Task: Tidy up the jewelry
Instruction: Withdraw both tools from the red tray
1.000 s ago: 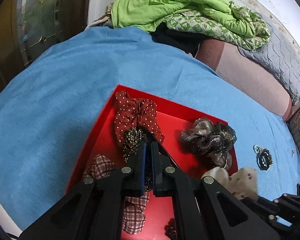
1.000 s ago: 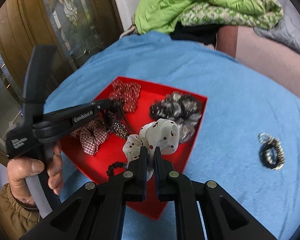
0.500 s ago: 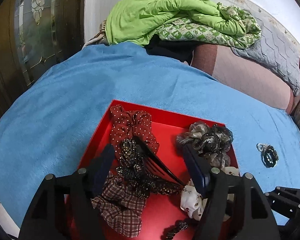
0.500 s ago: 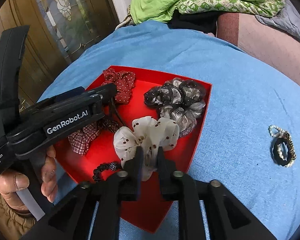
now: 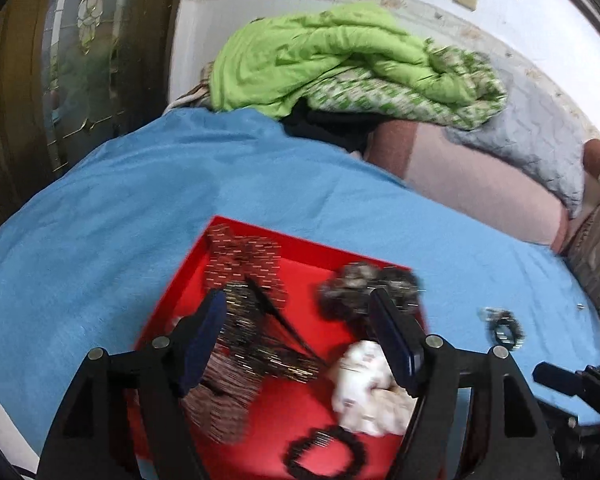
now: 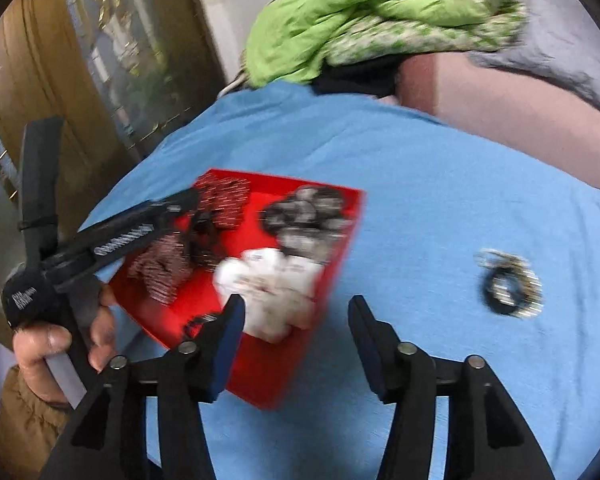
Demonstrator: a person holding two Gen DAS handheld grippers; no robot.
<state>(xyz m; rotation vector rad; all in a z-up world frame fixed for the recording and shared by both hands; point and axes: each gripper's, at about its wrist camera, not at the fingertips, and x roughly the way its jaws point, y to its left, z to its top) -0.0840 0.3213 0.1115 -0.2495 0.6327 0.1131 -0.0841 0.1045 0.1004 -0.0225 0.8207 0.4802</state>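
Red tray (image 5: 300,420) on blue bedspread (image 5: 120,208), filled with scrunchies. Left gripper (image 5: 300,340): jaws spread and opening, nothing pinched; beaded hair comb (image 5: 260,340) seen between them. Right gripper (image 6: 296,328): jaws opening, empty; white scrunchie (image 6: 272,284) at eleven o'clock, bead bracelets (image 6: 508,284) at two o'clock.

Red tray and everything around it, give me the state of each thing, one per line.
Red tray: open, holding hair ties.
White scrunchie: lying in the tray, released.
Beaded bracelets: outside the tray, on the blue cloth.
Left tongs: opening, nothing gripped.
Right tongs: opening, nothing gripped.
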